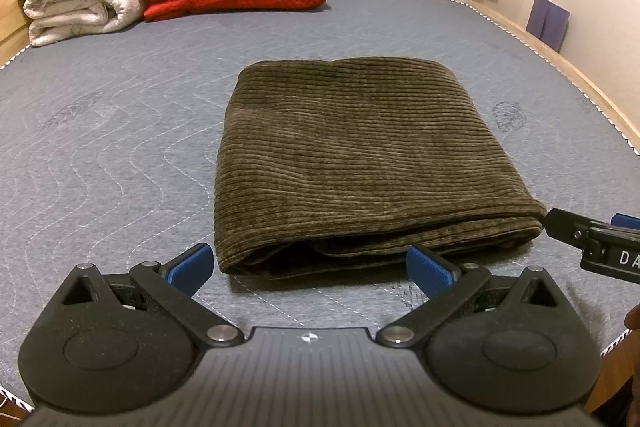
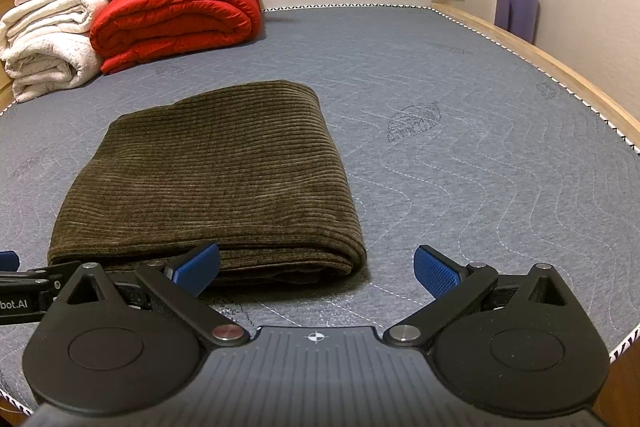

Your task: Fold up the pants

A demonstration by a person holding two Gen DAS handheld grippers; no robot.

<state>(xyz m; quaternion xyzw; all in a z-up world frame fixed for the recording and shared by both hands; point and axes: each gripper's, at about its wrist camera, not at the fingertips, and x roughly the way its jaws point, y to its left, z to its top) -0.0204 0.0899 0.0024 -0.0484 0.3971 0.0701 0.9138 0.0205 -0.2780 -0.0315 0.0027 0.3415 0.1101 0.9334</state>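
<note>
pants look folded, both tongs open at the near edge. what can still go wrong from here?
1. The pants show loose layers gaping along the near edge; a pinch there by the left tongs may catch only some layers and pull the fold apart.
2. The right tongs straddle the near right corner; moving forward could nudge it and skew the stack.
3. The two tongs sit close together, so they may bump.

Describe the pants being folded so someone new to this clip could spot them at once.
Start at the grey quilted mattress. Folded bedding is stacked at its far left: white blankets beside a red quilt. The pants lie alone near the front edge, just ahead of both open hand-held grippers: a dark olive, ribbed corduroy rectangle, the only dark bundle on the bed.
</note>
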